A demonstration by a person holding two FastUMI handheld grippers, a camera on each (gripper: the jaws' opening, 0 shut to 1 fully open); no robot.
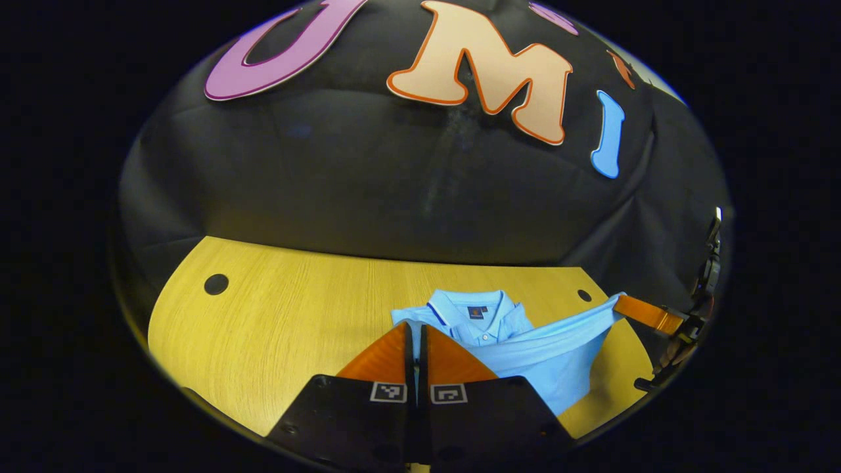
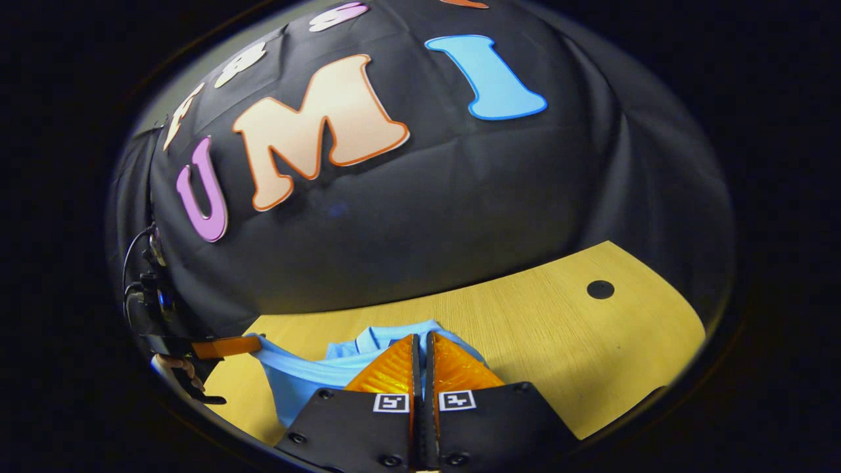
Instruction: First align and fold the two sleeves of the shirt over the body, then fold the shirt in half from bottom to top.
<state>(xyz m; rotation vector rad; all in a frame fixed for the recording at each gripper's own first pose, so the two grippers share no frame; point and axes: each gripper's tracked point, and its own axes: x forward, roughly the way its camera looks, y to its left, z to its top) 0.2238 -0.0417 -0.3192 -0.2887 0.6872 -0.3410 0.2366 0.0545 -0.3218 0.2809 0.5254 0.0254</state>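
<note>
Shirt (image 1: 525, 351) stretched between both clamped grippers.

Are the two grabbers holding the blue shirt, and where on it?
Yes. Both grippers, left and right, are shut on the blue shirt, each pinching one end of a lifted edge stretched between them. Which part of the shirt that is can't be told.

- The wooden table (image 1: 282, 315) has a pale yellow top with a fine grain, and its far edge meets the black cloth wall.
- A round black hole (image 1: 216, 284) sits near its far left corner in the left gripper view; another hole (image 1: 584, 295) sits near the far right.
- A light blue polo shirt (image 1: 479, 322) lies on it, collar toward the wall, its near hem lifted off the wood.
</note>
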